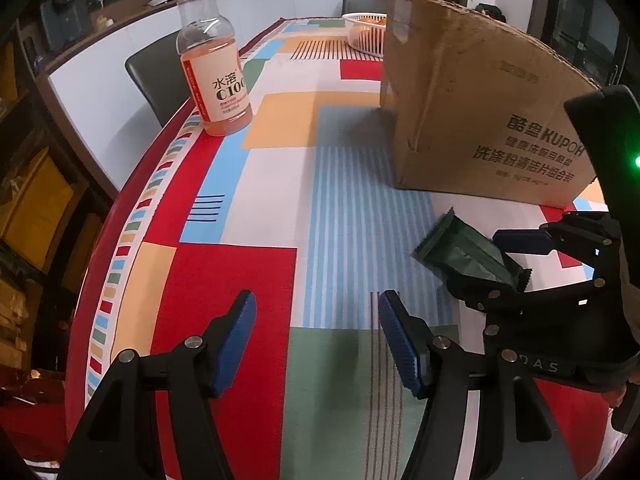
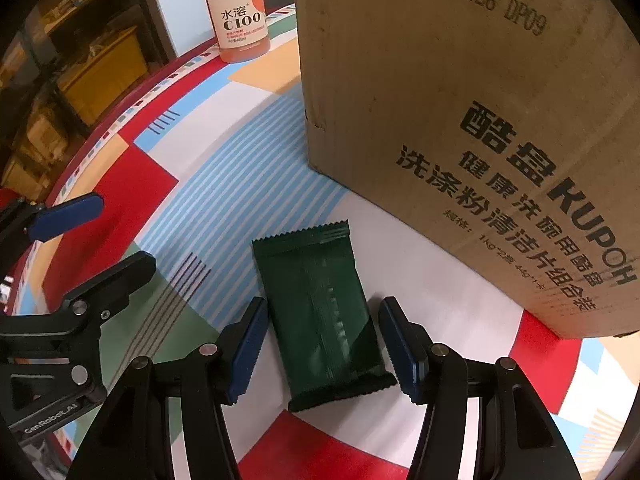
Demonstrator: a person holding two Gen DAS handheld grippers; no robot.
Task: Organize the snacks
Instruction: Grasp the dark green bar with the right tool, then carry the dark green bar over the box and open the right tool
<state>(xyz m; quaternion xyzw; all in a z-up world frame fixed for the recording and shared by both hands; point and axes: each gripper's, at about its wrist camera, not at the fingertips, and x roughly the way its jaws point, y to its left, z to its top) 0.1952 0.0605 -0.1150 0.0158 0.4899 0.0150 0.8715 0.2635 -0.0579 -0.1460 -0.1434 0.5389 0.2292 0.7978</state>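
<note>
A dark green snack packet (image 2: 324, 316) lies flat on the patterned tablecloth (image 2: 224, 196), just in front of a cardboard box (image 2: 460, 120). My right gripper (image 2: 322, 344) is open, with its blue-padded fingers on either side of the packet's near half, not closed on it. In the left wrist view the packet (image 1: 460, 252) lies at the right between the right gripper's fingers (image 1: 520, 240). My left gripper (image 1: 318, 340) is open and empty above the tablecloth (image 1: 240, 272), left of the packet.
A drink bottle with pink liquid (image 1: 212, 64) stands near the table's left edge, also in the right wrist view (image 2: 240, 12). A white basket with orange items (image 1: 366, 34) sits behind the box (image 1: 480, 100). Dark chairs (image 1: 156, 80) stand beyond the table.
</note>
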